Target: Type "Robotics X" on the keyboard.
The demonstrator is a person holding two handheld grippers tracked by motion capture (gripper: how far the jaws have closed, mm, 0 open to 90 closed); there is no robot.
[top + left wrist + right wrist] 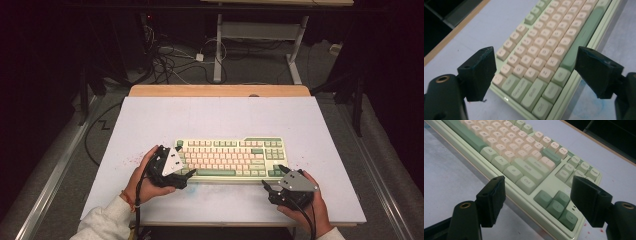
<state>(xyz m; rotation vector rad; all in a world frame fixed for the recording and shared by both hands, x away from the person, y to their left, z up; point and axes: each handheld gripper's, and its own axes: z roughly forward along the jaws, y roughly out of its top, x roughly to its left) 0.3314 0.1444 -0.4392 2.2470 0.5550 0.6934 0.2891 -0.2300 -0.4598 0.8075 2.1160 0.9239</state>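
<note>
A keyboard [231, 159] with cream and green keys lies flat on the white table [220, 117], toward the near edge and roughly centred. The left gripper [186, 176] sits at the keyboard's left end, held in the left hand [145, 175]; the right gripper [267, 187] sits just off the near right corner, held in the right hand [312, 205]. Both pairs of jaws stand wide apart and hold nothing. Nothing lies on the table between either gripper and the keyboard. Small red specks mark the table surface near both ends of the keyboard. Beyond the far edge of the table, a wooden strip [220, 90] borders the surface, and cables [170, 57] lie on the floor near a desk frame [218, 45]. The left gripper view shows the left key block [541, 65] between the jaws, with key legends partly readable. The right gripper view shows the arrow keys [556, 203] between the jaws and the keyboard's right corner. The high view alone shows both hands, the sleeves and the room beyond.
</note>
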